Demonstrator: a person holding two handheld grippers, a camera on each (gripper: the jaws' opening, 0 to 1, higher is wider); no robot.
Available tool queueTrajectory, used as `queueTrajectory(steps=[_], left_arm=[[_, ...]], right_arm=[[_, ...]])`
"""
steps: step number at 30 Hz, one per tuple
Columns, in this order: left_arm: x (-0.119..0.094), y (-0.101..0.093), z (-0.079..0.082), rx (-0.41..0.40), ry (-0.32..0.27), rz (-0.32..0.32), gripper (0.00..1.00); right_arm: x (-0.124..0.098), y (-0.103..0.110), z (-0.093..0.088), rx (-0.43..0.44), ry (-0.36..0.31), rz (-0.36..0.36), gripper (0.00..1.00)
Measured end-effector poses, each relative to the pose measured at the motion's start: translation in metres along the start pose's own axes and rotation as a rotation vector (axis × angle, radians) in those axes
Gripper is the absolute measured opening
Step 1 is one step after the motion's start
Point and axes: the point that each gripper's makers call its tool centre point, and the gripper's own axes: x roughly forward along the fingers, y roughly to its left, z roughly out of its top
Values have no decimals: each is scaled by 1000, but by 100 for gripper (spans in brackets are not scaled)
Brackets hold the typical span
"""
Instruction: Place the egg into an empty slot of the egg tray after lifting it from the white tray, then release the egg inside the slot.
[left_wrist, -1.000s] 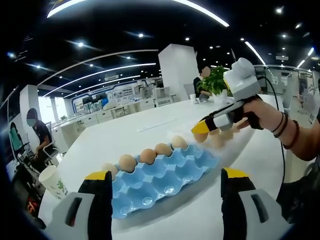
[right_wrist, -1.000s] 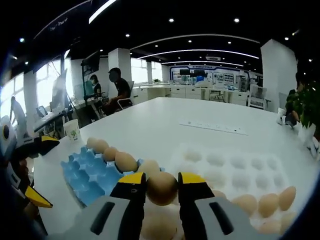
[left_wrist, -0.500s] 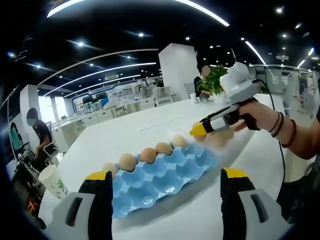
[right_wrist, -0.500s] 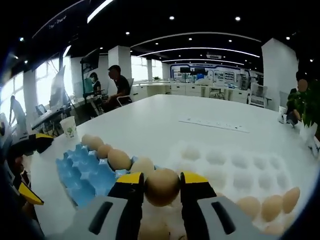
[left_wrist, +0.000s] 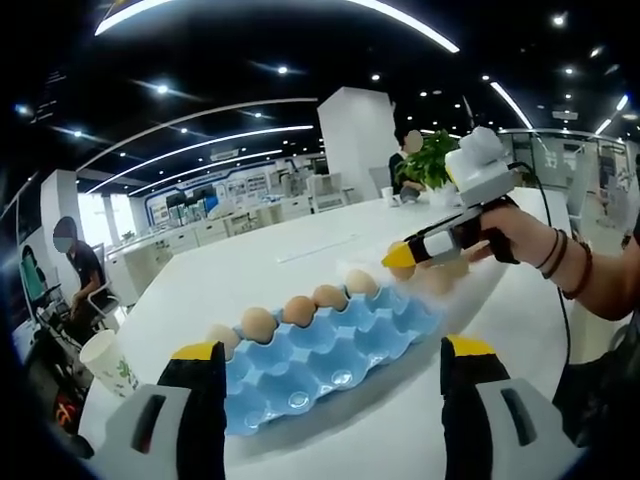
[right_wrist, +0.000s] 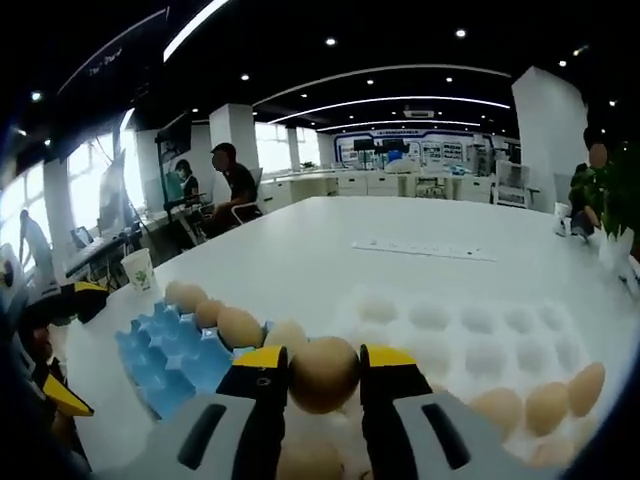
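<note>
Between the right tongs' (right_wrist: 323, 362) yellow-tipped jaws sits 1 brown egg (right_wrist: 323, 374), clamped above the white tray (right_wrist: 470, 325). Left of them lies the blue egg tray (right_wrist: 170, 352), 1 edge row filled. Beyond it, the left tongs (left_wrist: 325, 352) hang with jaws wide apart, holding nothing.

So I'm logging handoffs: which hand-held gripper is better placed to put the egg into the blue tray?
The right hand-held gripper: it already grips the egg, close to the blue tray. The left hand-held gripper is open, holding nothing.
</note>
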Motion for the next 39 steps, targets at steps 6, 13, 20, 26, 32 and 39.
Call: queueTrajectory(steps=[6,13,20,26,32,39], left_arm=[[-2,0,2,-2,-5,4,92],[-5,6,3,-8,-12,39,96],[-10,7,4,13,-16,53,97],[-13,8,6,7,-30,53,99],[-14,8,6,-17,-29,49,100],[-15,11,8,-14,-34,47,100]], right_arm=[[0,11,10,-21,-23,24,29],[6,43,21,-70,-64,108,29],[11,69,30,-105,-76,166,29],[15,84,31,-116,-66,203,29],[24,103,32,-116,-68,267,29],[38,121,32,-128,-78,337,29]])
